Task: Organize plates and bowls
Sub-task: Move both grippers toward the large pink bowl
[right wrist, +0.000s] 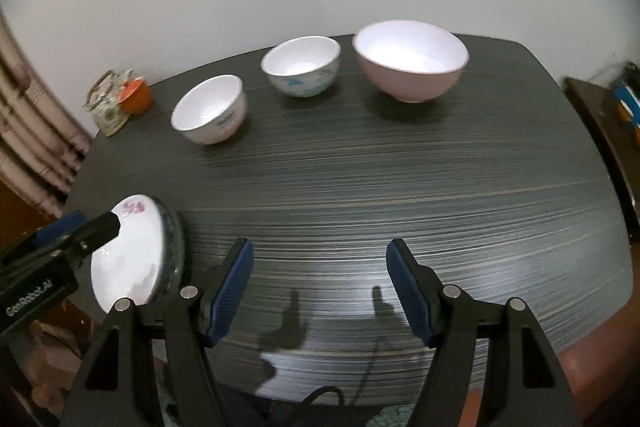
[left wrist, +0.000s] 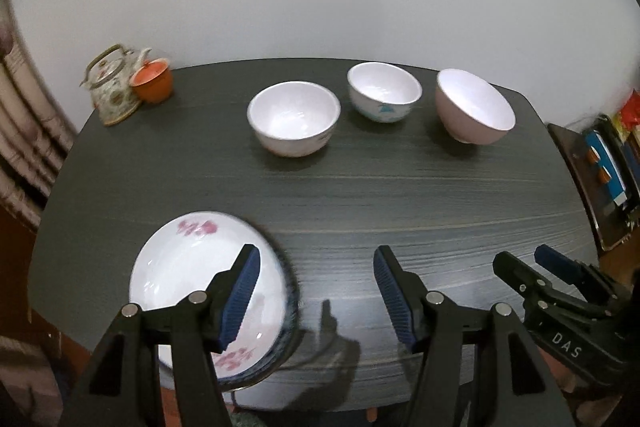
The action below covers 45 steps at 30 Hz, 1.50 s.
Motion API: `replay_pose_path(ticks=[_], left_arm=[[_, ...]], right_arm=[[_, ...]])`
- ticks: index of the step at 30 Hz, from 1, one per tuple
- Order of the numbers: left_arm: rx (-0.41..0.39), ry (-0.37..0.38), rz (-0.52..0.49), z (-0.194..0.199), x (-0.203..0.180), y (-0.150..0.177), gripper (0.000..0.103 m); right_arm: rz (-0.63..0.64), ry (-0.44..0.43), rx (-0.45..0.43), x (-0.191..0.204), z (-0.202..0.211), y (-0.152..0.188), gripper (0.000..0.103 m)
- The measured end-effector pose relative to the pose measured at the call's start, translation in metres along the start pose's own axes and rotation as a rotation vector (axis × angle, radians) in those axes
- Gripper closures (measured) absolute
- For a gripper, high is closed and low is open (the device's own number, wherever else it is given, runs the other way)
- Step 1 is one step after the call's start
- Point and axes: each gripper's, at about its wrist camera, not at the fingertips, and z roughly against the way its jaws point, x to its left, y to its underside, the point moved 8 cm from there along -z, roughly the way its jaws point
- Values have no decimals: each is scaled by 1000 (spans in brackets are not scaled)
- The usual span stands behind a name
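- table (left wrist: 400, 195): dark wood grain
- plates (left wrist: 176, 267): stacked at near left edge
- pink bowl (right wrist: 412, 67), blue-patterned bowl (right wrist: 300, 71), white bowl (right wrist: 208, 111): row at far side
- left gripper (left wrist: 316, 291), right gripper (right wrist: 320, 287): fingers wide, holding nothing, above table

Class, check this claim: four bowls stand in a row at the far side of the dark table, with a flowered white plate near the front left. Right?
Not quite: three bowls, not four, stand in that row on the dark table; both wrist views show it. The flowered white plate is indeed front left.
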Motion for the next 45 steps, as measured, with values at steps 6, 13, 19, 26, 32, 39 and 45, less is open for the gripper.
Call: replay_pose_path(ticks=[6,13,19,26,32,39,45], left_arm=[[17,6,-44,-18,-30,-20,42],[33,11,-67,-37,-55,-40,42],[49,10,-81,-52,-68,-53,42],[57,2,-86,-65,-81,-65,42],[71,10,-98,-80,-99,-82,42],[85,28,-73,-98,-117,-102,42],[126,88,-20,-117,-131,-121,42]], right_arm=[[-59,15,6,-32,-4,-13,36],[-96,45,17,-62,-13,-28,36],[-122,69,13,-87,-16,-45,36],[-113,111,-3,-114,-17,-70,36],[-98,117,-7,-131,-24,-91,35],[-77,124,-10,-155,-38,-122,35],[-124,90,-4,-173,-51,-151,34]])
